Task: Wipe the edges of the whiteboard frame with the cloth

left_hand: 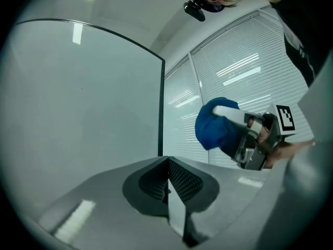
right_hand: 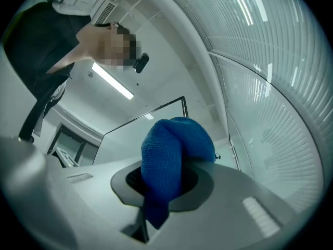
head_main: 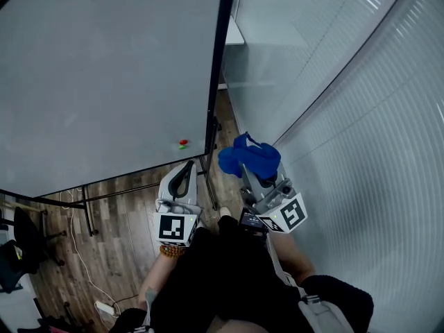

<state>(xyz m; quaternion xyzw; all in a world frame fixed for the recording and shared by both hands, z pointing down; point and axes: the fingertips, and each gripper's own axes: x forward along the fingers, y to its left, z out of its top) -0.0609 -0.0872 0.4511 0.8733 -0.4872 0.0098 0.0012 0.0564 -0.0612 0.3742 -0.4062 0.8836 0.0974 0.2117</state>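
Note:
A large whiteboard (head_main: 104, 75) stands on a floor frame, its dark right edge (head_main: 220, 54) running down the head view. My right gripper (head_main: 244, 164) is shut on a bunched blue cloth (head_main: 248, 157), just right of the board's lower right corner and apart from the edge. In the right gripper view the blue cloth (right_hand: 169, 163) fills the jaws, and the board's frame (right_hand: 183, 105) shows behind. My left gripper (head_main: 186, 175) is shut with nothing in it, below the board's bottom edge. The left gripper view looks along the dark frame edge (left_hand: 161, 108), with the cloth (left_hand: 216, 124) to the right.
A glass wall with white blinds (head_main: 361, 103) closes in the right side. A small red and green thing (head_main: 183, 143) sits low on the board. The board's stand legs (head_main: 87, 210) rest on the wood floor, with a cable and power strip (head_main: 104, 306) and a dark chair (head_main: 21, 245) at left.

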